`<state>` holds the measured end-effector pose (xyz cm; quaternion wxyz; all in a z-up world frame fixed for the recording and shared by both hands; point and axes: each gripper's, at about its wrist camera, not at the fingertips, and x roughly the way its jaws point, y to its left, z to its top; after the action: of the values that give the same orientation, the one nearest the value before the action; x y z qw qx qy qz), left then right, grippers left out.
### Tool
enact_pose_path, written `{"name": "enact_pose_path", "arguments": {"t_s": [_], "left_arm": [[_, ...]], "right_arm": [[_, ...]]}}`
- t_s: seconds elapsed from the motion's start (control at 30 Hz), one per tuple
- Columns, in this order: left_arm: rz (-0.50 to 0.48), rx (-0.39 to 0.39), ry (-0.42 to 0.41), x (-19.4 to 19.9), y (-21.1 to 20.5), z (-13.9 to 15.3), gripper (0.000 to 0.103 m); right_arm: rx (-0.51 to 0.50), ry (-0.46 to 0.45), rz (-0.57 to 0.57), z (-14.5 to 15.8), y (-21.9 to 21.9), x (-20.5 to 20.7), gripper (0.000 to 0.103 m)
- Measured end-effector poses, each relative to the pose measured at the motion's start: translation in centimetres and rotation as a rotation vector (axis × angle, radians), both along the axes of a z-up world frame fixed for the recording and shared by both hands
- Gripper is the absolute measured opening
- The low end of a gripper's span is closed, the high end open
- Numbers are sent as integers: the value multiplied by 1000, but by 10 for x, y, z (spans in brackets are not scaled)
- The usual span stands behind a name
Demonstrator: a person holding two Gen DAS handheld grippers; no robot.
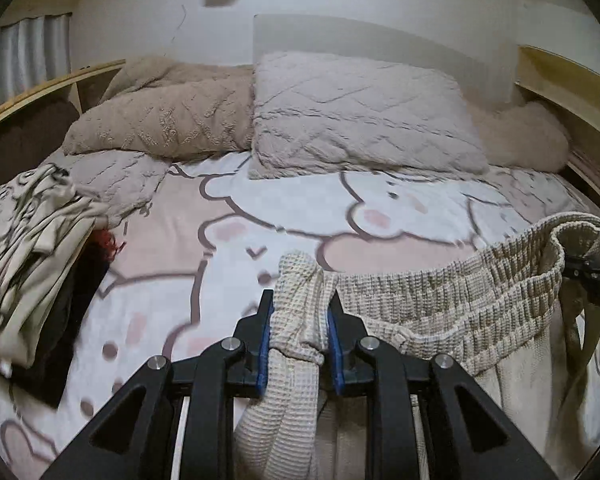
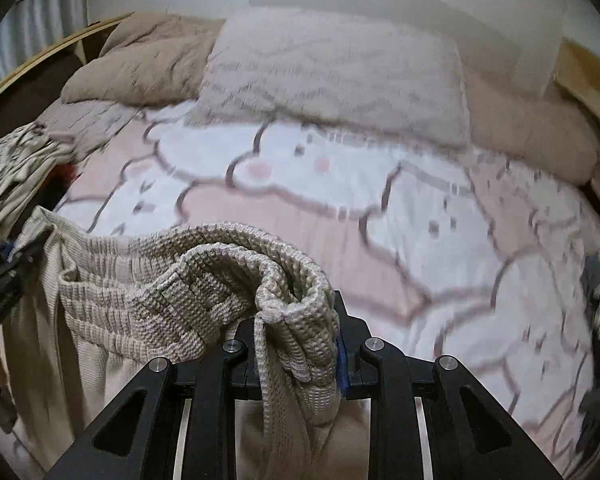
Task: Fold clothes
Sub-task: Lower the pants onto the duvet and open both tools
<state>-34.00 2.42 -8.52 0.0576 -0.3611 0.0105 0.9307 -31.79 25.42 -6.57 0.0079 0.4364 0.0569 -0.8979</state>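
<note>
Dark object (image 2: 594, 280) (blurred, unidentifiable) cut off at right edge.

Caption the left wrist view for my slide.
Left gripper shut on cream waffle-knit garment above a cartoon-print bedspread.

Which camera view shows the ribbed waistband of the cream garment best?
The left wrist view: the waistband runs sharp across the frame from the left hand-held gripper to the right one. The right wrist view shows the waistband bunched, folded on itself and slightly blurred.

place: home bedrm | evid: bed w/ cartoon blanket (image 1: 284, 208), pillows (image 1: 352, 116), curtain (image 1: 24, 52)
</note>
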Motion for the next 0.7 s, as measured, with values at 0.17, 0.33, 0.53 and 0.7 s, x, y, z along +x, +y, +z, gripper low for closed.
{"name": "enact_pose_path", "arguments": {"t_s": [0.17, 0.33, 0.53, 0.7], "left_arm": [[16, -31, -115, -52, -2, -53, 30], [21, 12, -121, -49, -30, -69, 42], [-3, 68, -118, -33, -69, -58, 61], [-73, 102, -225, -27, -60, -76, 76]], "right_arm": [[-20, -94, -32, -46, -2, -61, 25], [-84, -107, -81, -91, 18, -69, 63], [-271, -38, -120, -78, 68, -48, 73], [-287, -70, -40, -81, 58, -48, 73]]}}
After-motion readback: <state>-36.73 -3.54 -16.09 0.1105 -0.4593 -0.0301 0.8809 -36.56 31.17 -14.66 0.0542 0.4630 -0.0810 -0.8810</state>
